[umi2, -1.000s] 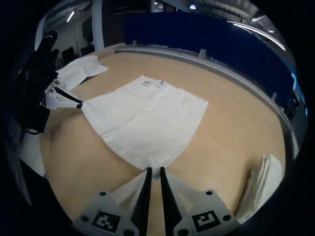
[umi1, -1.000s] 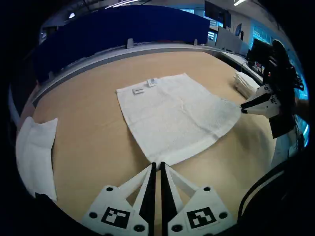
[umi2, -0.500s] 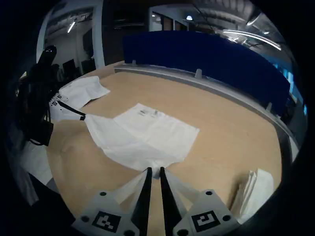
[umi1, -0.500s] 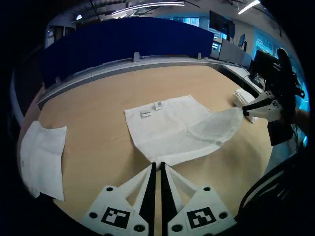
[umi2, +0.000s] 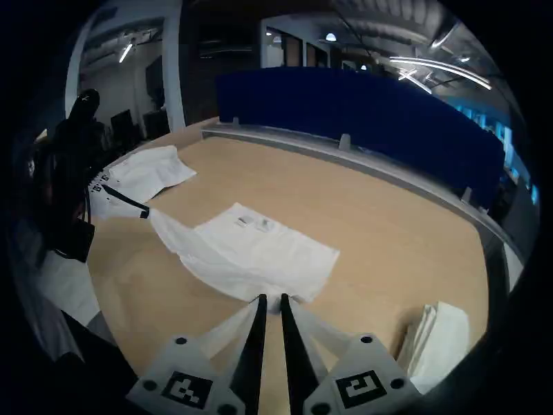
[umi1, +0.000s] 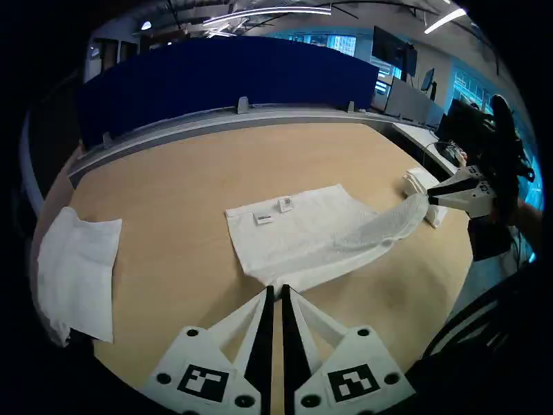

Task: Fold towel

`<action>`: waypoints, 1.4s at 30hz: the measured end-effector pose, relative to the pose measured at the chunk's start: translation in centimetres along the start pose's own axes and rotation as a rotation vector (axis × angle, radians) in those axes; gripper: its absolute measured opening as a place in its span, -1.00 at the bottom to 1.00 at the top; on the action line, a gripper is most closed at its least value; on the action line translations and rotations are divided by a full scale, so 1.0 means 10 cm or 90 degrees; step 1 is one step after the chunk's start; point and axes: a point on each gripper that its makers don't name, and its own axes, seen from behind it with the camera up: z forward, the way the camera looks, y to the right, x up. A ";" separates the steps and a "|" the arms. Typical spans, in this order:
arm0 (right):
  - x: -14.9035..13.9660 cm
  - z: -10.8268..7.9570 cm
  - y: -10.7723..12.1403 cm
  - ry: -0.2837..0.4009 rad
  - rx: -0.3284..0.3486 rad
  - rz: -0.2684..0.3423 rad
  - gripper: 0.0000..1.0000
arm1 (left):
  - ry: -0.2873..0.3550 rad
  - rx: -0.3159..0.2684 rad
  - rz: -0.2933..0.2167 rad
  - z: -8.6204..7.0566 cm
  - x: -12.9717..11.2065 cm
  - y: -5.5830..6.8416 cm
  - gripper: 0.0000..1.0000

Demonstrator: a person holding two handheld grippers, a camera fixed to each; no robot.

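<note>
Left gripper point(umi1: 277, 287): at 6 o'clock of the left gripper view. I read its two fingers as clenched to a thin slit, pinching one corner of the towel point(umi1: 304, 232).

Right gripper point(umi2: 272, 296): at 6 o'clock of the right gripper view, fingers likewise clenched on a neighbouring corner. From the left gripper view I find it at 3 o'clock, with the pinched corner raised off the table point(umi1: 173, 194).

Towel: white. The far part lies flat near the middle of the table, while the near edge is lifted and hangs as a sagging band between the two grippers.

Tags point(umi1: 273, 211): two small tags on the flat part, close to the towel's 12 o'clock edge.

Table: light wood with a curved far rim.

Loose cloth point(umi1: 76, 270): white, at 8 o'clock of the left gripper view, well apart from the towel.

Folded stack point(umi2: 439, 339): white, at 4 o'clock of the right gripper view, near the table's edge and apart from the towel.

Partition point(umi1: 221, 69): dark blue, at 12 o'clock, standing just behind the far rim.
</note>
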 end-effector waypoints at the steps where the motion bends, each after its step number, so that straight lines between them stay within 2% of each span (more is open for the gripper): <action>1: -0.01 0.01 0.01 -0.001 0.000 0.000 -0.70 | 0.000 0.000 -0.001 0.00 0.00 0.00 -0.84; 6: -0.02 0.05 0.04 -0.006 0.000 0.004 -0.70 | 0.002 0.004 -0.010 0.05 0.04 -0.01 -0.84; 12: 0.04 0.17 0.13 -0.007 -0.003 -0.001 -0.70 | 0.001 0.012 -0.021 0.19 0.11 -0.08 -0.84; 23: 0.15 0.61 0.42 -0.012 -0.015 0.010 -0.70 | -0.004 0.024 -0.037 0.66 0.31 -0.28 -0.84; 30: 0.14 0.89 0.60 -0.028 -0.022 0.024 -0.70 | -0.005 0.036 -0.022 0.92 0.41 -0.43 -0.84; 42: -0.02 1.18 0.72 -0.062 -0.026 0.028 -0.70 | -0.029 0.041 -0.016 1.25 0.33 -0.55 -0.83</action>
